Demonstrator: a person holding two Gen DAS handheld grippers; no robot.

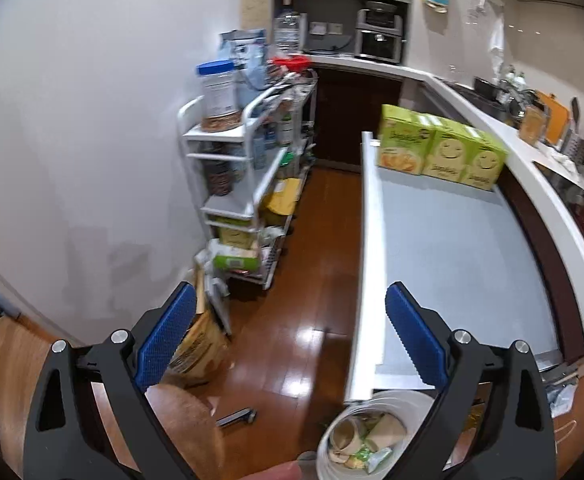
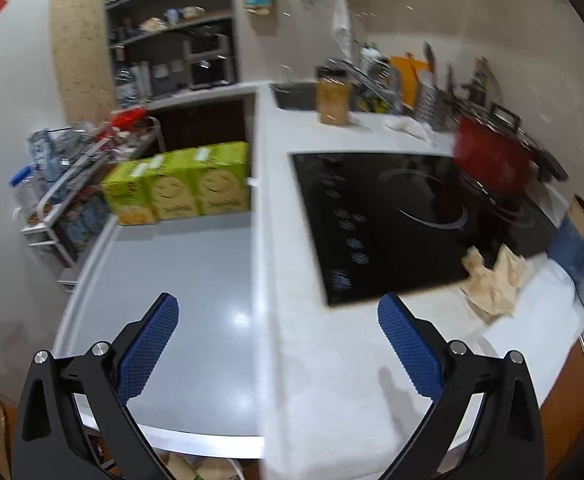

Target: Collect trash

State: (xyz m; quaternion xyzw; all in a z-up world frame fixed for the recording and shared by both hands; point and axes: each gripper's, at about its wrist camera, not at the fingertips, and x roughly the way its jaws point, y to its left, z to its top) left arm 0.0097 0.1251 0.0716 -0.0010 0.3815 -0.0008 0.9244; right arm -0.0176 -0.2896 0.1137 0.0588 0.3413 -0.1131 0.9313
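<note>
glossy wood floor (image 1: 292, 280), glossy black glass cooktop (image 2: 391, 220), crumpled brown paper (image 2: 491, 280)

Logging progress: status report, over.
Left gripper and right gripper open, empty. Crumpled paper on counter beside cooktop. White bin holds trash. Path unobstructed.

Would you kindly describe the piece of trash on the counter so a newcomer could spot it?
Find the black cooktop set into the white counter. At its near right corner lies a crumpled brown paper, partly on the glass. It is the only wrinkled, tan thing there, next to a blue bag.
</note>
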